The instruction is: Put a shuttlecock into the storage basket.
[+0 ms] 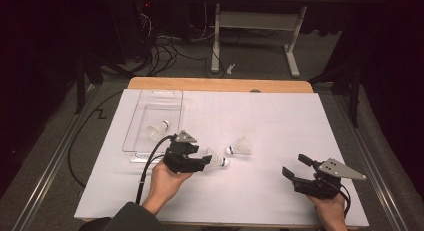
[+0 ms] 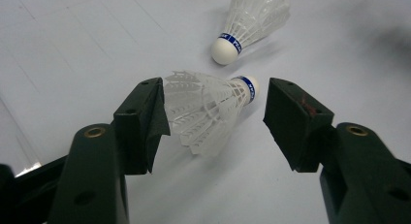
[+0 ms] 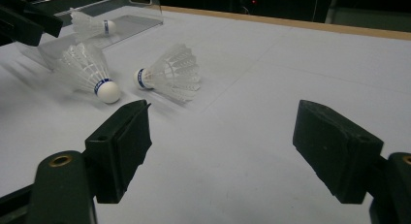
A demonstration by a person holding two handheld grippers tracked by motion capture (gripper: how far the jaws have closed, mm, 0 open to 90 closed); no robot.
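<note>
A white shuttlecock [image 2: 208, 107] with a blue band lies on its side on the white table sheet [image 1: 280, 121], between the jaws of my left gripper [image 2: 213, 95]. The jaws stand open: the feather skirt brushes the left pad and the cork is apart from the right one. In the high view this gripper [image 1: 207, 161] reaches right towards that shuttlecock [image 1: 218, 161]. A second shuttlecock [image 1: 240, 149] [image 2: 247, 20] lies just beyond it. My right gripper [image 1: 296, 166] [image 3: 223, 112] rests open near the front right with nothing between its jaws, and it looks at both shuttlecocks [image 3: 89, 69] [image 3: 169, 73].
A clear plastic tray [image 1: 150, 111] stands at the back left of the sheet with a third shuttlecock [image 1: 157, 130] inside. The left gripper's black cable [image 1: 145, 171] trails off the front edge. Desk legs and cables stand on the floor beyond the table.
</note>
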